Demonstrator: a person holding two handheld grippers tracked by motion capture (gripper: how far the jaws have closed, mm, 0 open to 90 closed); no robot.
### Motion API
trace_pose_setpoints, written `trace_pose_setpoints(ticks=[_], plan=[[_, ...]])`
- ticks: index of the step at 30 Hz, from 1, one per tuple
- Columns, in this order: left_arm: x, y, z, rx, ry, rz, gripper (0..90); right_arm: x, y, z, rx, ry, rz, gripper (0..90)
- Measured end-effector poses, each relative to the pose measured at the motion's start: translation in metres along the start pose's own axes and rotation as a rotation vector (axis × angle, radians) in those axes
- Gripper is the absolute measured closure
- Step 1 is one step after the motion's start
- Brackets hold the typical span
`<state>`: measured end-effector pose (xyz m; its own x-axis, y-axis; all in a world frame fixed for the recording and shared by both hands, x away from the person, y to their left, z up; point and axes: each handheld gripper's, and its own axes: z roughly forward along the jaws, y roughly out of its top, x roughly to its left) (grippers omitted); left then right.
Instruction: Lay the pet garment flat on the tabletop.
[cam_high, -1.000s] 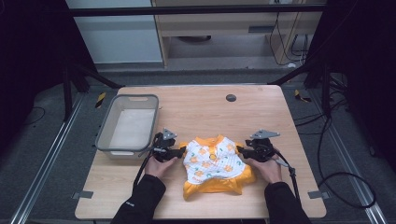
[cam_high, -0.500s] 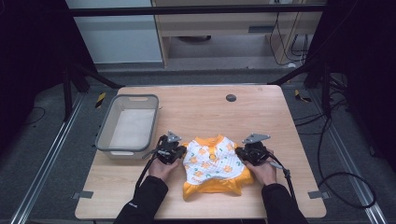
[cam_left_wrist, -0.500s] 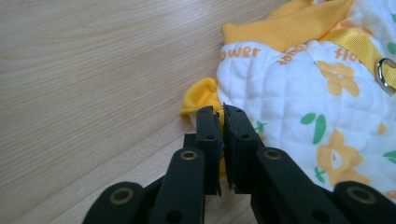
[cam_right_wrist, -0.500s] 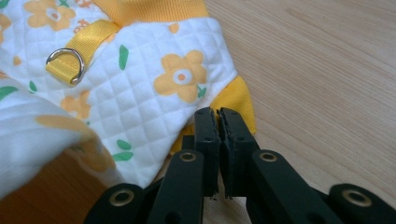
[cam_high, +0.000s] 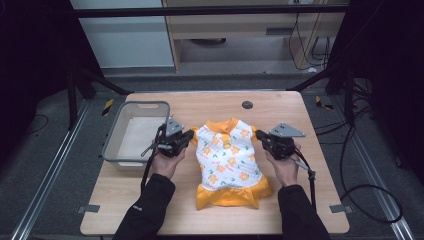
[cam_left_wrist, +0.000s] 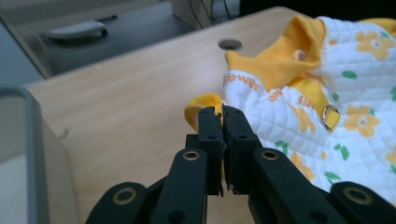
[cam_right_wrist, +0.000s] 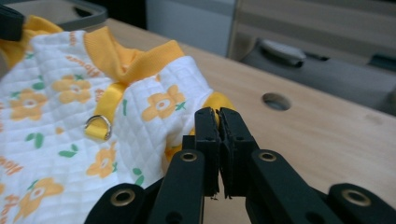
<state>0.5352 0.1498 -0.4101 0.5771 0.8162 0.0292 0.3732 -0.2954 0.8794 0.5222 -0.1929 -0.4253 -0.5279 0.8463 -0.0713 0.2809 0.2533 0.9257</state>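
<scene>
A small white quilted garment (cam_high: 227, 157) with orange flowers, an orange collar and an orange hem lies spread flat on the wooden table (cam_high: 210, 107). My left gripper (cam_high: 189, 136) is shut on its left orange sleeve cuff (cam_left_wrist: 201, 103). On the other side my right gripper (cam_high: 261, 138) is shut on the right sleeve cuff (cam_right_wrist: 219, 101). A metal ring (cam_right_wrist: 98, 125) hangs on an orange strap below the collar (cam_right_wrist: 122, 59). Both jaws are pressed together with orange cloth pinched between them.
A grey plastic bin (cam_high: 134, 132) stands on the table's left side, just beside my left hand. A round hole (cam_high: 247, 105) sits in the tabletop beyond the garment. Cables trail off the table's right side (cam_high: 350, 170).
Both grippers moved away from me and slightly apart, drawing the garment up the table and stretching it out flat and longer.
</scene>
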Motion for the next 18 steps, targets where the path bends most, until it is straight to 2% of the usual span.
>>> trace_pose_setpoints(ticks=[1, 2, 3, 4, 6, 7, 9, 10, 11, 12, 13, 14, 15, 16, 18], plan=[[0.002, 0.005, 0.004, -0.013, 0.02, -0.005, 83.3, -0.002, 0.003, 0.005, -0.008, -0.031, -0.002, 85.2], [0.005, 0.01, 0.011, -0.026, 0.051, -0.025, 83.3, -0.002, 0.003, 0.005, -0.008, -0.031, -0.002, 85.2], [0.009, 0.013, 0.017, -0.036, 0.074, -0.04, 63.4, -0.005, 0.006, 0.018, 0.018, -0.092, -0.005, 79.6], [0.012, 0.014, 0.022, -0.033, 0.081, -0.067, 63.4, -0.005, 0.006, 0.018, 0.018, -0.092, -0.005, 79.6], [0.017, 0.015, 0.028, 0.0, 0.07, -0.119, 52.9, -0.007, 0.006, 0.027, 0.073, -0.106, 0.005, 69.7], [0.018, 0.014, 0.028, 0.012, 0.07, -0.136, 48.9, -0.007, 0.004, 0.027, 0.091, -0.121, -0.023, 63.7], [0.017, 0.011, 0.023, 0.026, 0.058, -0.141, 47.7, -0.006, 0.003, 0.024, 0.086, -0.108, -0.027, 61.5], [0.017, 0.01, 0.019, 0.026, 0.066, -0.123, 47.7, -0.006, 0.003, 0.02, 0.083, -0.097, -0.025, 58.4], [0.015, 0.009, 0.01, 0.027, 0.054, -0.127, 45.4, -0.006, 0.003, 0.011, 0.082, -0.083, -0.028, 54.5], [0.015, 0.009, 0.01, 0.027, 0.054, -0.127, 44.3, -0.006, 0.003, 0.011, 0.082, -0.083, -0.028, 54.5], [0.014, 0.007, -0.001, 0.03, 0.039, -0.123, 43.1, -0.006, 0.002, 0.001, 0.083, -0.069, -0.03, 49.4], [0.014, 0.007, -0.001, 0.03, 0.039, -0.123, 42.4, -0.006, 0.002, 0.001, 0.083, -0.069, -0.03, 49.4], [0.012, 0.005, -0.009, 0.028, 0.032, -0.113, 42.4, -0.006, 0.001, -0.013, 0.087, -0.051, -0.013, 44.6], [0.012, 0.004, -0.014, 0.031, 0.025, -0.105, 42.4, -0.006, 0.001, -0.013, 0.087, -0.051, -0.013, 44.6], [0.008, 0.0, -0.028, 0.028, 0.009, -0.098, 41.6, -0.005, -0.003, -0.032, 0.078, -0.03, 0.007, 42.0]])
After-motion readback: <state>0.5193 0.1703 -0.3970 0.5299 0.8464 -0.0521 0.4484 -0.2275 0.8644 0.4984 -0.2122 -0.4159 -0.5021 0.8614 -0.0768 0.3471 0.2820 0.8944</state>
